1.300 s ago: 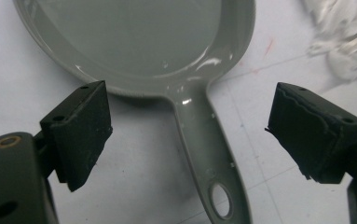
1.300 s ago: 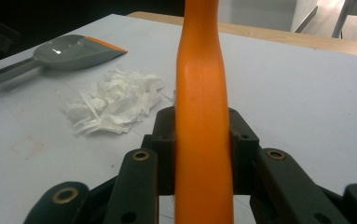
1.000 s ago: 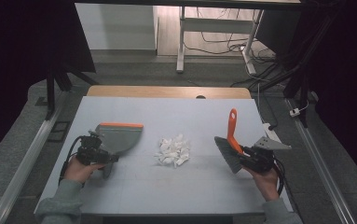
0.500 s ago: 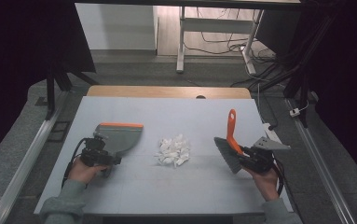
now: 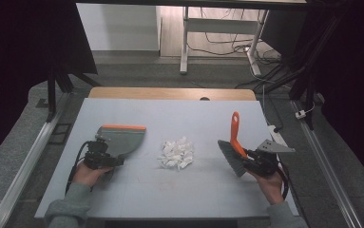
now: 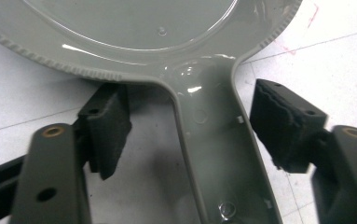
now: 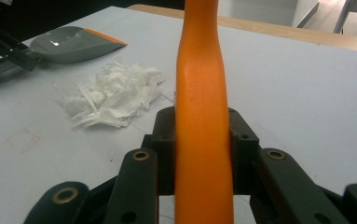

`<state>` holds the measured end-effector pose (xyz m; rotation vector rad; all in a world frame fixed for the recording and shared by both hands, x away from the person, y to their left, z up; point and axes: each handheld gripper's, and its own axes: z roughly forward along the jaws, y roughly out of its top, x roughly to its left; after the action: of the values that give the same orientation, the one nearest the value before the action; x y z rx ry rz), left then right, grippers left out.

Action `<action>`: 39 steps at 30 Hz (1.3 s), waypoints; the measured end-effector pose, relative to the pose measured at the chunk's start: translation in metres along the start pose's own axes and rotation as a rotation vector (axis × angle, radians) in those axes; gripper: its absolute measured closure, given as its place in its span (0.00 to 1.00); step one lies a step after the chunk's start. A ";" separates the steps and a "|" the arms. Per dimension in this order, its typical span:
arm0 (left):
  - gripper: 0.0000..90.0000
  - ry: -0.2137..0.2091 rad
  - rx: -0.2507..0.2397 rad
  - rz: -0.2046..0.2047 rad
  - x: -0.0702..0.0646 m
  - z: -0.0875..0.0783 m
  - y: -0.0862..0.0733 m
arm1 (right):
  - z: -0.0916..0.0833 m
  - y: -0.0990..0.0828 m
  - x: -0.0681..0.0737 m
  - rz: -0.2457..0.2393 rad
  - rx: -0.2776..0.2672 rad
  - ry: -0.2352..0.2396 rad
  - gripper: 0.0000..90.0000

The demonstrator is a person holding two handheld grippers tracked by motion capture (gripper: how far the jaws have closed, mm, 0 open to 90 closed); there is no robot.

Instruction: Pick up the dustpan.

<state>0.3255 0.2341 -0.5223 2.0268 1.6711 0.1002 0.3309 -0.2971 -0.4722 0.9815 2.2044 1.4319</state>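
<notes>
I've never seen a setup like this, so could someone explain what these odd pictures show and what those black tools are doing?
A person sits at a table with a hand-held two-jaw gripper in each hand. One camera looks down from above; the other two ride on the grippers and look along their black jaws. In the middle lies a pile of white paper scraps. The right gripper is shut on the orange handle of a brush, as the right gripper view shows up close. The left gripper is at a grey dustpan: its jaws have just been closing, with the dustpan's handle between them, but the pads do not press on it yet.
</notes>
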 end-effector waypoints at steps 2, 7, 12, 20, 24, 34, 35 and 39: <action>0.41 -0.006 -0.003 -0.003 0.000 0.000 0.000 | 0.000 0.000 0.000 -0.003 0.001 -0.002 0.77; 0.52 -0.046 -0.015 -0.011 0.002 0.000 0.000 | 0.001 0.000 0.001 -0.009 0.008 -0.004 0.77; 0.57 -0.058 -0.027 -0.013 0.002 0.000 0.000 | 0.001 -0.001 0.001 -0.015 0.013 -0.005 0.77; 0.67 -0.042 -0.050 -0.033 0.005 -0.002 -0.002 | 0.001 0.000 0.001 -0.019 0.014 -0.009 0.77; 0.68 -0.049 -0.061 -0.036 0.006 -0.004 -0.002 | 0.001 -0.001 0.001 -0.020 0.016 -0.010 0.77; 0.69 -0.049 -0.097 -0.032 0.009 -0.009 -0.003 | 0.000 0.000 0.001 -0.021 0.013 -0.012 0.77; 0.69 -0.049 -0.102 -0.026 0.009 -0.010 -0.003 | 0.000 0.000 0.001 -0.021 0.012 -0.011 0.77; 0.69 -0.052 -0.107 -0.020 0.009 -0.011 -0.003 | 0.000 0.000 0.001 -0.021 0.012 -0.013 0.77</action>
<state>0.3209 0.2464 -0.5165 1.9180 1.6183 0.1257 0.3302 -0.2966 -0.4724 0.9667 2.2100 1.4008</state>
